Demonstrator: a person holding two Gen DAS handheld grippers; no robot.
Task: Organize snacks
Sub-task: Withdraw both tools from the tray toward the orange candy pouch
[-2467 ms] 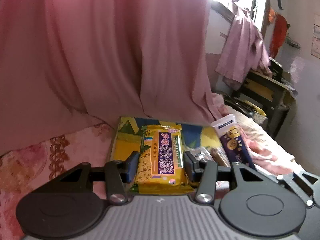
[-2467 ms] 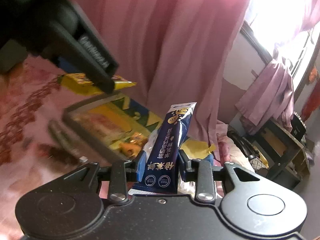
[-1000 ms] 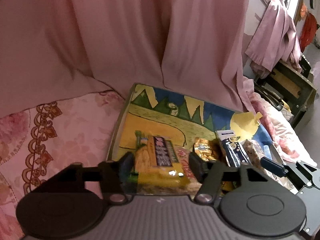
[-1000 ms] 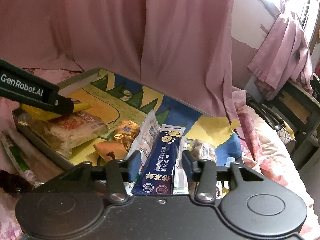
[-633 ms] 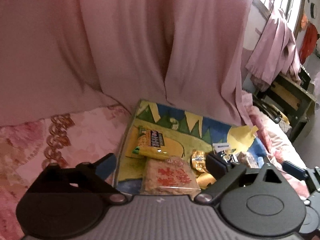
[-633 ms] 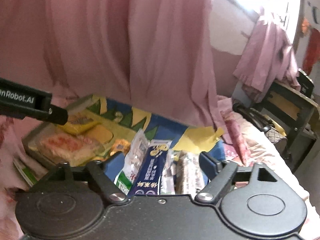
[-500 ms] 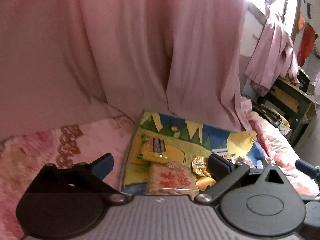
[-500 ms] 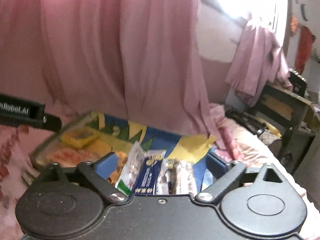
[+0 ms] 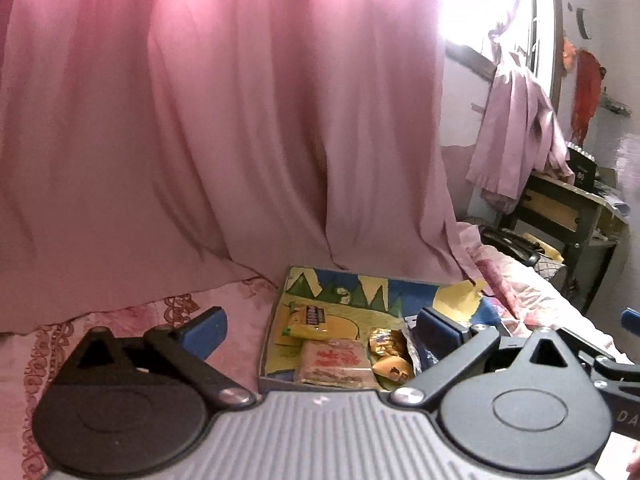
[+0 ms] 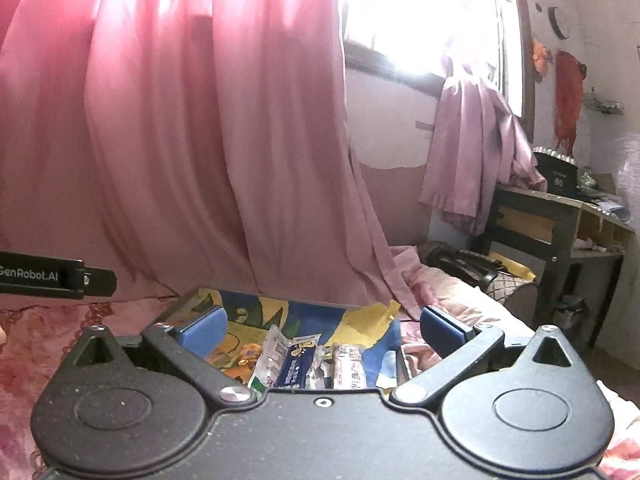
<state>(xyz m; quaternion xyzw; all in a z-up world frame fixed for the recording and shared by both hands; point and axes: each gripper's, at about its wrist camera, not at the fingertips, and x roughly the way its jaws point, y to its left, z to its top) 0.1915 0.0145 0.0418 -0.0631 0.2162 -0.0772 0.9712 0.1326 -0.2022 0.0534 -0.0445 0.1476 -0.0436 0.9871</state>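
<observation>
Both grippers stand fully open and empty. The left gripper (image 9: 320, 326) has its blue pads spread wide, with nothing between them; its jaws have just been opening, and the yellow biscuit pack (image 9: 306, 320) now lies free in the tray (image 9: 267, 344). The right gripper (image 10: 322, 326) is in the same condition: its jaws have just been opening, nothing is gripped, and the dark blue snack pack (image 10: 296, 364) lies flat in the tray below it.

Location of the snacks: all visible packs are inside the picture-printed tray, which rests on the pink floral bed cover (image 9: 120, 320) in front of the pink curtain (image 9: 200, 120).
- Left edge of the tray: the yellow biscuit pack, with a clear-wrapped cracker pack (image 9: 334, 366) just in front of it at the near left corner.
- Middle: small gold-wrapped sweets (image 9: 386, 340).
- Right part: the dark blue snack pack, lying lengthwise beside a white pouch (image 10: 270, 360) and a clear-wrapped bar (image 10: 348, 364), side by side and touching.

Reasoning on placement: the flat, parallel layout suggests the long packs are grouped on the right and the broad packs on the left, so that each stays visible. Both grippers sit clear above the tray, apparently to avoid disturbing the released packs. Whether further snacks remain outside the tray cannot be determined.
</observation>
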